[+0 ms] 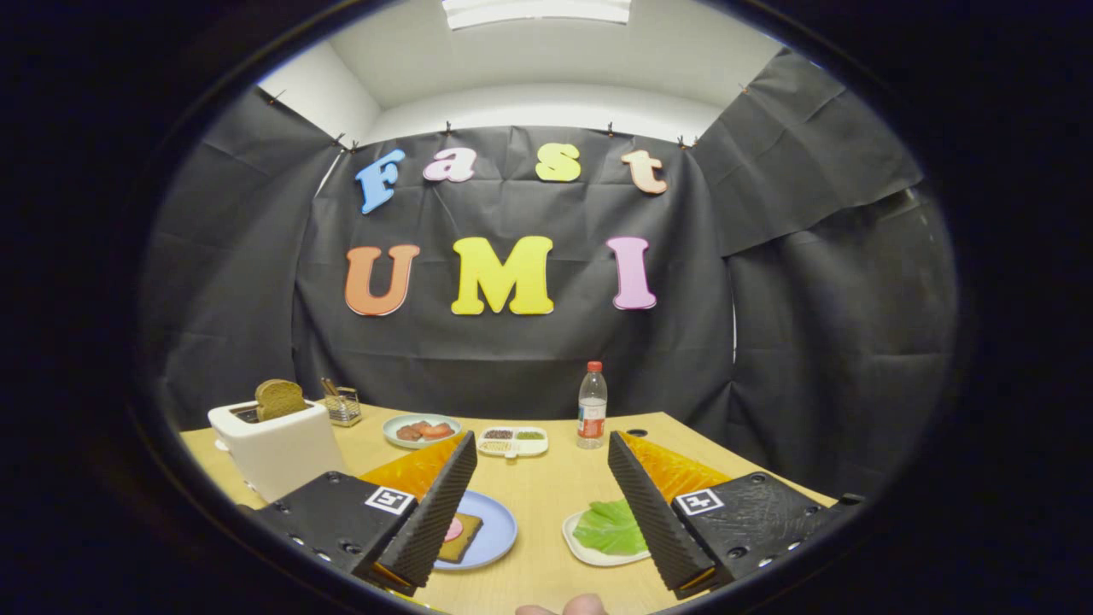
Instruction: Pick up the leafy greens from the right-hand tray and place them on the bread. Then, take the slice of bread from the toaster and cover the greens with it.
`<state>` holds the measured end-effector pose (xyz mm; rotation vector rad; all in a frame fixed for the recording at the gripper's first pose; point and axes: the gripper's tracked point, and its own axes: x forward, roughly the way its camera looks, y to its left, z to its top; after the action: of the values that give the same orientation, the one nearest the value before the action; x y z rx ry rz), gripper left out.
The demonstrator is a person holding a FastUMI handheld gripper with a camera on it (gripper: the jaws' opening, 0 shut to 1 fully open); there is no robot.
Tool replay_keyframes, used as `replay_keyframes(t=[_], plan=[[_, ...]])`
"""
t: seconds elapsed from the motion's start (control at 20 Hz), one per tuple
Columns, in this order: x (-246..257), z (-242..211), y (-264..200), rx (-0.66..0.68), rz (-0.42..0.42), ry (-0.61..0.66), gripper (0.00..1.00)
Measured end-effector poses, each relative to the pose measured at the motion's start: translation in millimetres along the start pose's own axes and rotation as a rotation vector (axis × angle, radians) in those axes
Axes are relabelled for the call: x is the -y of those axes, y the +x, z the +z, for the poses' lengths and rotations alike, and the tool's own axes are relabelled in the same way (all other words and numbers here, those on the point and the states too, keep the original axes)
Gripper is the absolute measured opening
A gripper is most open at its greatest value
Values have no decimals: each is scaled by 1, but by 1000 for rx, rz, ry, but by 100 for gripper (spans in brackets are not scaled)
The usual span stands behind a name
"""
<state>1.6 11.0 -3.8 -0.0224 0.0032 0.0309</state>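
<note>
From my own camera, my gripper (540, 448) hangs above the wooden table (546, 504) with its jaws wide apart and nothing between them. The leafy greens (608, 528) lie on a white tray (585, 551) just inside my right finger. By my left finger, a bread slice (465, 538) with something pink on it sits on a blue plate (499, 534). Beyond, left, a slice of bread (279, 398) stands up from the white toaster (277, 448).
</note>
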Motion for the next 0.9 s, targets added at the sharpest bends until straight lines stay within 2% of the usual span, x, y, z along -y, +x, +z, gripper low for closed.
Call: replay_keyframes(t=[0.6, 0.9], plan=[[15, -5, 2, -35, -7, 22, 95], [76, -7, 14, -77, -89, 3, 95]])
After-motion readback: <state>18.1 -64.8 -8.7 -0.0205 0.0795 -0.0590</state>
